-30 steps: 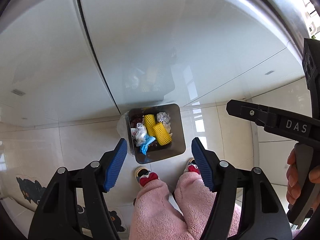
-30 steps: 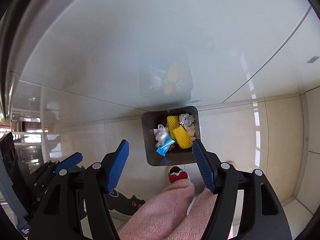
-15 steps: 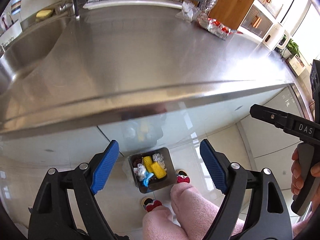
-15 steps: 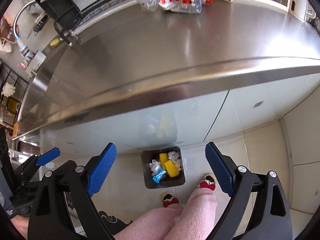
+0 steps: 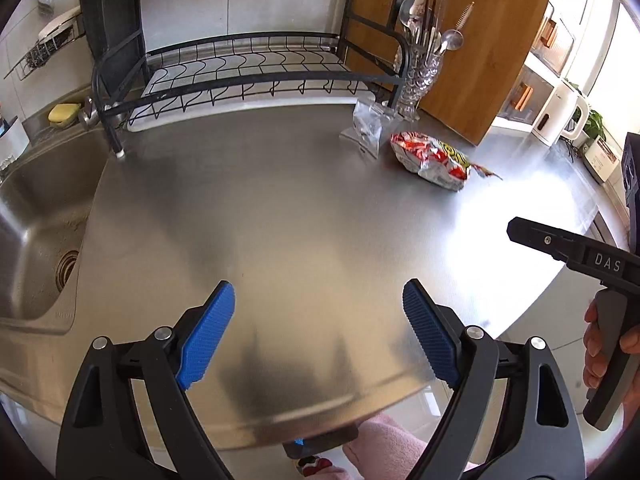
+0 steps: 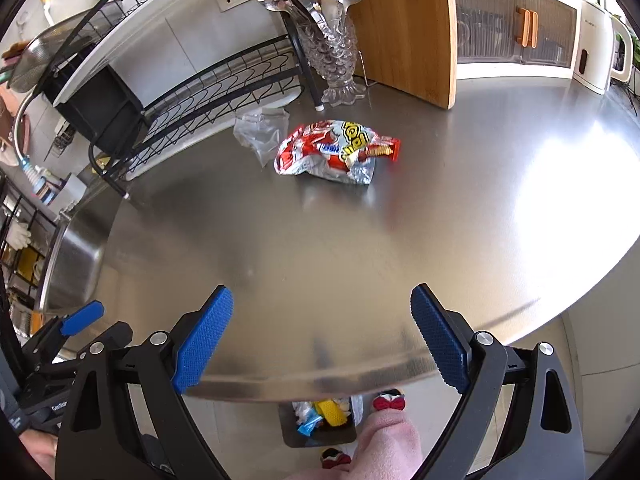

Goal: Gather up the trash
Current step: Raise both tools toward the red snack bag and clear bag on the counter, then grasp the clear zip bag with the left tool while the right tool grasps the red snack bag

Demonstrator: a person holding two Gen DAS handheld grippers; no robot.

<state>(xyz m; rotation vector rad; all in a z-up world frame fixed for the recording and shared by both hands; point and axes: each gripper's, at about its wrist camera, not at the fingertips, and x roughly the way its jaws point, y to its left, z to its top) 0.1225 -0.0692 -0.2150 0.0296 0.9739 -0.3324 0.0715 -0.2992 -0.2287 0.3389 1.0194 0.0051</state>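
A crumpled red, white and yellow snack bag (image 5: 438, 160) (image 6: 334, 150) lies on the steel counter (image 5: 300, 220) (image 6: 360, 240) toward the back. A crumpled clear plastic bag (image 5: 366, 128) (image 6: 260, 132) lies just left of it. A dark trash bin (image 6: 320, 426) holding trash stands on the floor below the counter edge; only its corner (image 5: 320, 442) shows in the left wrist view. My left gripper (image 5: 318, 336) and right gripper (image 6: 320, 340) are both open and empty above the counter's front edge, well short of the bags.
A black dish rack (image 5: 248, 72) (image 6: 192, 92) stands at the back. A glass utensil holder (image 5: 420, 72) (image 6: 336, 56) and a wooden board (image 6: 400, 20) stand behind the bags. A sink (image 5: 36, 232) lies to the left. A white kettle (image 5: 560, 116) stands far right.
Both grippers have tilted up from looking down at the bin on the floor to looking across the counter. The bin has slid to the bottom edge of both views.
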